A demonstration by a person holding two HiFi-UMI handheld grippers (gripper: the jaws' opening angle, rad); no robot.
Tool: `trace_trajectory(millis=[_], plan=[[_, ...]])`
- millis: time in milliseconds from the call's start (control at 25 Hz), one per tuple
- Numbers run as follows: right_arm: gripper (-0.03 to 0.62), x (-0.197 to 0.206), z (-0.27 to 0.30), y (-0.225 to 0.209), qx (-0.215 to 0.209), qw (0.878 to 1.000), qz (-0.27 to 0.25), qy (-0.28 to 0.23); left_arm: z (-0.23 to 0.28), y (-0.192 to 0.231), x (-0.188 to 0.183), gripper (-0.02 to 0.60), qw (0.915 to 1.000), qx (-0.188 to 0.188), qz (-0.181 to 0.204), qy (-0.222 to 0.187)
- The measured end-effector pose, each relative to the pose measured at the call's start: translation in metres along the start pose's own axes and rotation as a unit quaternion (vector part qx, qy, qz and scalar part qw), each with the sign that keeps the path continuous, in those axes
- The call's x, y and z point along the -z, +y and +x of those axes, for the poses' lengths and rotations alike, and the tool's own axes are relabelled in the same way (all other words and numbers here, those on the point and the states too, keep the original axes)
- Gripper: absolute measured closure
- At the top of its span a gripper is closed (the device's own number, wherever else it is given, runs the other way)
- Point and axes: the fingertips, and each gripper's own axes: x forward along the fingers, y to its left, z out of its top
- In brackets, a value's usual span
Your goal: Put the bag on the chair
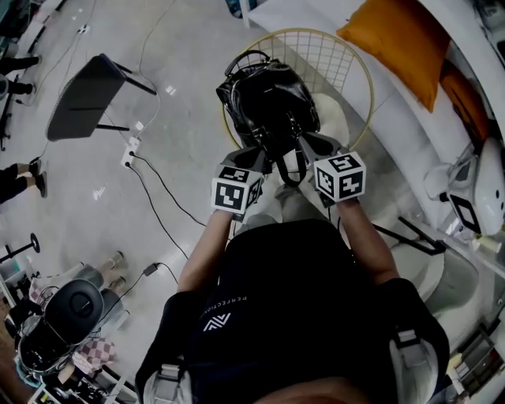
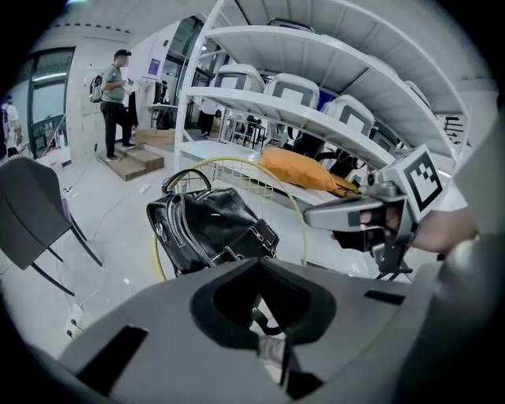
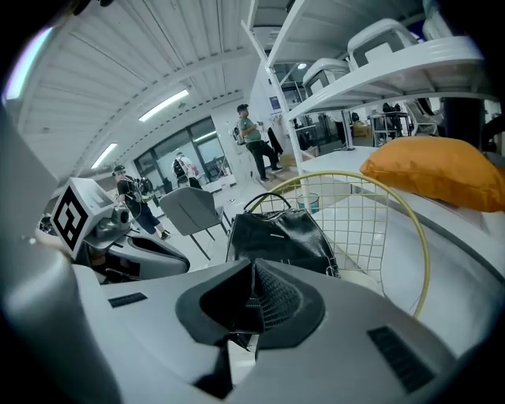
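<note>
Both forearms reach fwd from the torso, side by side, elbows bent, wrists angled down. L gripper (image 1: 254, 156) and R gripper (image 1: 312, 147) sit near each other, marker cubes on top, tips pointing at the black bag (image 1: 264, 99). L jaws are clenched, w/ a dark strap (image 2: 268, 327) of the bag pinched in the seam. R jaws are pressed together too, w/ a dark bit of strap showing at the bottom of their seam in the right gripper view. The bag hangs tilted just ahead of both grippers, over the front of the chair (image 1: 367, 79) w/ the yellow wire back; can't tell if it rests on the seat. An orange cushion (image 1: 394, 43) lies on the shelf (image 1: 316, 16) behind; a grey chair (image 1: 83, 99) stands well apart on the floor (image 1: 181, 79).
</note>
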Motion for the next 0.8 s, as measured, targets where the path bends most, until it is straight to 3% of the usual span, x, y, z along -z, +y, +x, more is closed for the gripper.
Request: trace_trajectory(millis=[800], plan=[[0.553, 0.034, -0.042, 0.009, 0.029, 0.999, 0.026, -0.016, -0.008, -0.037, 0.031, 0.571, 0.9988, 0.029, 0.03, 0.023]])
